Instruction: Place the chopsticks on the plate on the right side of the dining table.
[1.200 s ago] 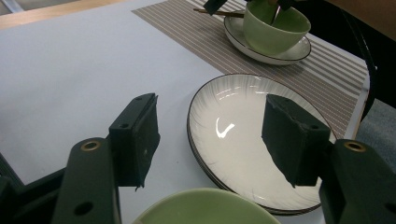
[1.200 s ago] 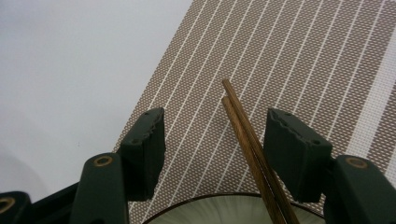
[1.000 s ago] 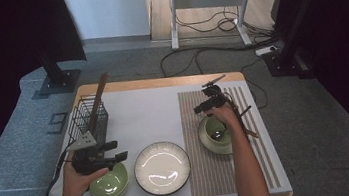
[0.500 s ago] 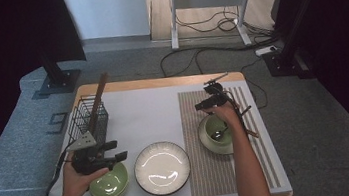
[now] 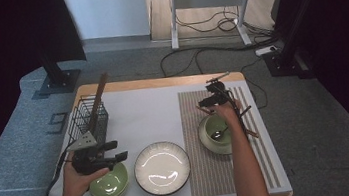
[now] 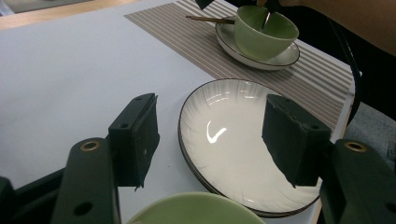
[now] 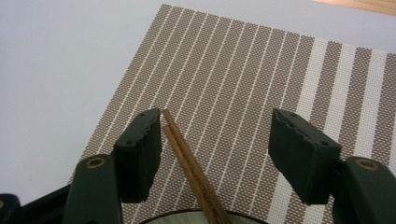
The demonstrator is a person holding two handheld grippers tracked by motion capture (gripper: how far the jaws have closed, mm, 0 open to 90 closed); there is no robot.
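Left gripper (image 5: 100,156) jaws gape level; right gripper (image 5: 214,94) jaws have just been opening

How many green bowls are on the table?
2. One green bowl sits at the near left, under the left claw; the other green bowl stands on a saucer on the striped mat.

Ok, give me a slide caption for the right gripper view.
Right gripper open over the striped placemat, a pair of chopsticks lying between its jaws.
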